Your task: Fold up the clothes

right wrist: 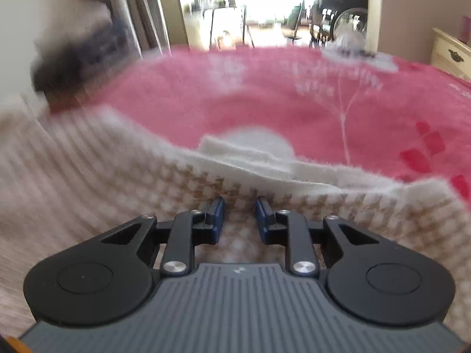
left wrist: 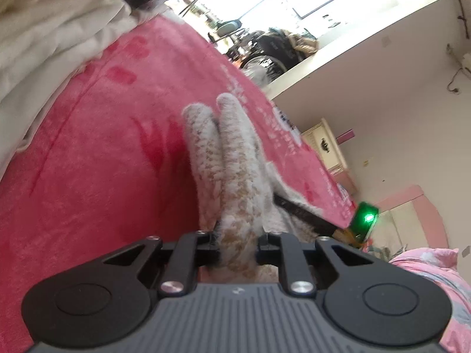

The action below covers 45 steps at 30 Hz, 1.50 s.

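Note:
A fuzzy cream-and-tan knitted garment (left wrist: 232,173) lies on a pink blanket (left wrist: 103,147). My left gripper (left wrist: 238,247) is shut on a bunched fold of it, which stands up between the fingers. In the right wrist view the same garment (right wrist: 88,182) spreads wide across the foreground, with a white edge (right wrist: 250,158) along its far side. My right gripper (right wrist: 240,220) hovers just over the tan patterned part, its blue-padded fingers (right wrist: 217,217) slightly apart with nothing clamped between them. The right view is blurred.
A pile of white bedding (left wrist: 59,29) lies left of the blanket. The other gripper's green light (left wrist: 366,219) shows at the right. A cream cabinet (right wrist: 450,53) stands at the bed's far right. A dark object (right wrist: 59,64) sits at the left edge.

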Tool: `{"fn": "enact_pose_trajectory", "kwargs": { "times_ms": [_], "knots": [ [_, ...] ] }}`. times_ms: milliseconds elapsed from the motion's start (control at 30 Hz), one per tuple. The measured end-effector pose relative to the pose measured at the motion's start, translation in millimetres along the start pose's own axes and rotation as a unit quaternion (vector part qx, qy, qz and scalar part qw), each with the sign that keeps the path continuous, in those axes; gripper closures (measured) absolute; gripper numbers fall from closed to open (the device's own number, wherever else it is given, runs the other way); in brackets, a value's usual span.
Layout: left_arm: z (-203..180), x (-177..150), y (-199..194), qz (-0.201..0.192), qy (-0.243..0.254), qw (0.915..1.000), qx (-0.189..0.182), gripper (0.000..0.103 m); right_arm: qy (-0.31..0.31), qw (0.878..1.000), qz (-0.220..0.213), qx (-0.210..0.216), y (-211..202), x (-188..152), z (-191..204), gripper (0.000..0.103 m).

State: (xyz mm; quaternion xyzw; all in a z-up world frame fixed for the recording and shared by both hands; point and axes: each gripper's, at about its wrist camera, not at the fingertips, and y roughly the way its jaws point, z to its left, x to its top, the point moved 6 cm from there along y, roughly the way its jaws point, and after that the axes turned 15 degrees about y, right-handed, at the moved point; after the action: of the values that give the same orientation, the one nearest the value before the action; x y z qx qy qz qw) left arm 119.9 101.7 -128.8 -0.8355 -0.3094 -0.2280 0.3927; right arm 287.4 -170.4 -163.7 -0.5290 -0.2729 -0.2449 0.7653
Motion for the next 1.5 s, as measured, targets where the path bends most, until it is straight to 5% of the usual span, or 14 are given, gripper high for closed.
{"fn": "enact_pose_trajectory", "kwargs": {
  "times_ms": [133, 267, 333, 500, 600, 667, 800, 967, 1167, 1267, 1333, 1500],
  "knots": [
    [-6, 4, -2, -0.005, 0.006, 1.0000, -0.002, 0.086, 0.035, 0.999, 0.002, 0.025, -36, 3, 2, 0.083],
    [-15, 8, -3, -0.019, 0.015, 0.9997, -0.009, 0.086, 0.024, 0.998, 0.008, 0.066, -98, -29, 15, 0.083],
    [-21, 10, -3, -0.026, 0.020, 0.9993, -0.016, 0.086, -0.020, 0.998, 0.040, 0.041, -84, -71, 16, 0.083],
    [-38, 19, -1, -0.043, 0.038, 0.9981, -0.024, 0.086, 0.020, 0.997, -0.001, 0.073, -112, -70, 7, 0.084],
    [-48, 21, -3, -0.050, 0.053, 0.9971, -0.024, 0.086, -0.024, 0.996, -0.030, 0.077, -148, -88, 16, 0.084],
    [-59, 19, 3, -0.044, 0.061, 0.9965, -0.038, 0.086, -0.053, 0.995, 0.015, 0.081, -127, -117, 21, 0.084],
    [-88, 18, 11, -0.054, 0.099, 0.9923, -0.052, 0.086, -0.097, 0.992, -0.032, 0.069, -118, -137, 27, 0.084],
    [-141, 8, 29, -0.043, 0.172, 0.9794, -0.096, 0.086, -0.084, 0.993, -0.034, 0.082, -118, -136, 24, 0.084],
    [-204, -25, 68, -0.004, 0.266, 0.9508, -0.158, 0.086, 0.013, 0.990, -0.019, 0.142, -121, -131, 0, 0.084],
    [-219, -36, 88, 0.011, 0.282, 0.9432, -0.175, 0.086, 0.143, 0.969, -0.005, 0.200, -132, -123, -38, 0.087],
    [-227, -42, 98, 0.015, 0.291, 0.9392, -0.181, 0.085, 0.249, 0.941, -0.005, 0.228, -145, -118, -75, 0.086],
    [-242, -61, 129, 0.037, 0.305, 0.9301, -0.201, 0.085, 0.419, 0.882, -0.070, 0.205, -182, -107, -176, 0.083]
  ]
}}
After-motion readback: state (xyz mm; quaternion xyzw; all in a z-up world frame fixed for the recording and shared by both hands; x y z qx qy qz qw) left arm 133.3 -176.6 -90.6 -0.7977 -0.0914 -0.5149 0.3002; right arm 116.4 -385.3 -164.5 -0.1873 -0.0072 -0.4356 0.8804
